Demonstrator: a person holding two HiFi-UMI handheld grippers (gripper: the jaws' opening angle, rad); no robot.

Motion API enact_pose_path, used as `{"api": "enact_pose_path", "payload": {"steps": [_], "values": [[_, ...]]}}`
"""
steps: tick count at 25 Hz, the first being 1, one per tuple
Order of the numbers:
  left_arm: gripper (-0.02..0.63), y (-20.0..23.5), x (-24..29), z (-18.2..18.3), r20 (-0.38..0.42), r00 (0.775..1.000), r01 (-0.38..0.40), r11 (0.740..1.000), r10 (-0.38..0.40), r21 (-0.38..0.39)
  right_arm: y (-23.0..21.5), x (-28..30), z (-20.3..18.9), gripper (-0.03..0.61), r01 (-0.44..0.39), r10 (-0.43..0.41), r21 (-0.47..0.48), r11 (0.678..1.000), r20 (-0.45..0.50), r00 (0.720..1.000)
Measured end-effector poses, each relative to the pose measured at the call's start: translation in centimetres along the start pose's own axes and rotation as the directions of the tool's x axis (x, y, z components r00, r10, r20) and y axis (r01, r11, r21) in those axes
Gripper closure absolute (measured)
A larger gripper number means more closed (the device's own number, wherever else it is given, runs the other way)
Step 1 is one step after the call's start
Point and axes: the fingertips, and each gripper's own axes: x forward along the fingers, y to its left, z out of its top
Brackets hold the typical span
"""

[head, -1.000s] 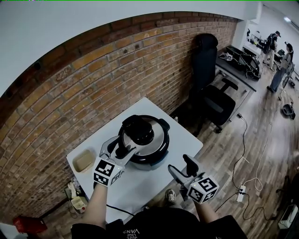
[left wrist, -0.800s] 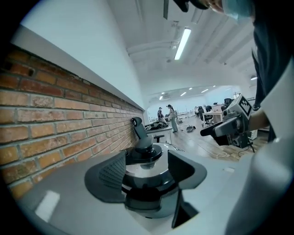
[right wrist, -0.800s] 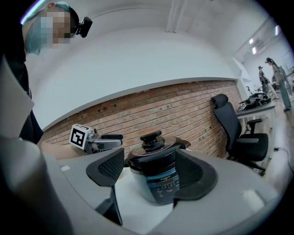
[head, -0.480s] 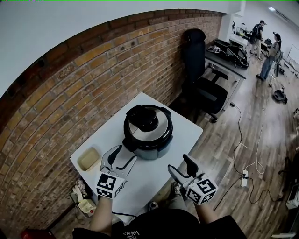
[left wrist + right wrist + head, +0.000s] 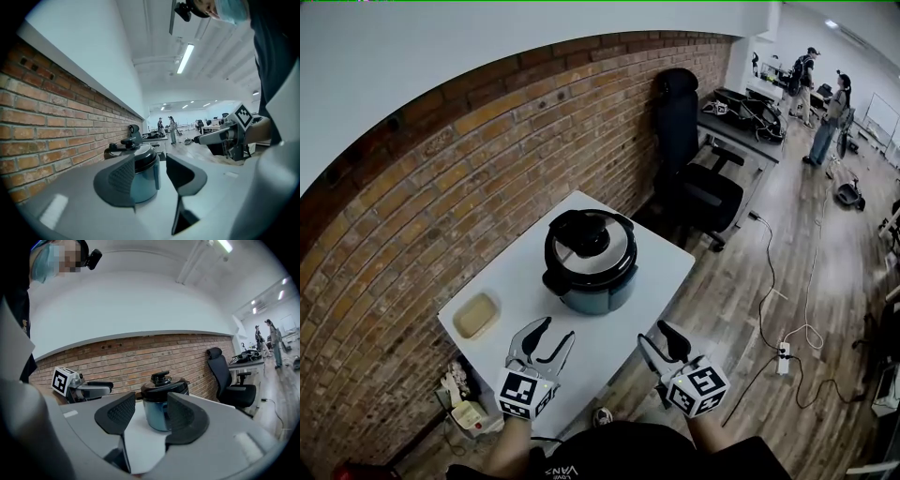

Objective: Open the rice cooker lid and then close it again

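The rice cooker (image 5: 590, 261) stands on the white table (image 5: 520, 281) with its black and silver lid down; it also shows as the cooker (image 5: 140, 171) and the cooker (image 5: 164, 401) in the gripper views. My left gripper (image 5: 542, 339) hovers over the table's near edge, well short of the cooker, its jaws closing with nothing between them. My right gripper (image 5: 661, 343) hangs off the table's near right side, jaws also closing on nothing.
A small tan tray (image 5: 476, 315) sits at the table's left end. A brick wall (image 5: 469, 178) runs behind the table. A black office chair (image 5: 694, 178) and a desk (image 5: 741, 117) stand to the right, with cables (image 5: 802, 328) on the wooden floor and people far off.
Both grippers have drawn back from the cooker toward me. The left gripper left the lid area and now sits at the table's near edge. Both pairs of jaws have narrowed.
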Motion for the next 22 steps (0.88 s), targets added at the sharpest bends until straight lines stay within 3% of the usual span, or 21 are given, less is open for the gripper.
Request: {"api": "enact_pose_path", "payload": {"steps": [2, 6, 13, 22], "values": [[0.433, -0.8, -0.5, 0.0, 0.012, 1.0, -0.022, 1.0, 0.022, -0.007, -0.2, -0.5, 0.0, 0.384, -0.006, 0.006, -0.01, 1.0, -0.005, 1.0], [0.586, -2.7, -1.9, 0.1, 0.033, 0.996, -0.086, 0.996, 0.087, -0.031, -0.5, -2.2, 0.0, 0.464, -0.035, 0.034, -0.029, 0.999, -0.02, 0.999], [0.612, -7.6, -3.5, -0.9, 0.018, 0.987, -0.155, 0.985, 0.157, -0.078, -1.0, -5.8, -0.4, 0.572, -0.103, 0.101, -0.046, 0.994, -0.047, 0.994], [0.612, -14.8, -5.7, -2.0, -0.015, 0.981, -0.193, 0.976, 0.193, -0.099, -1.5, -11.0, -2.5, 0.574, -0.17, 0.166, -0.034, 0.985, -0.104, 0.981]]}}
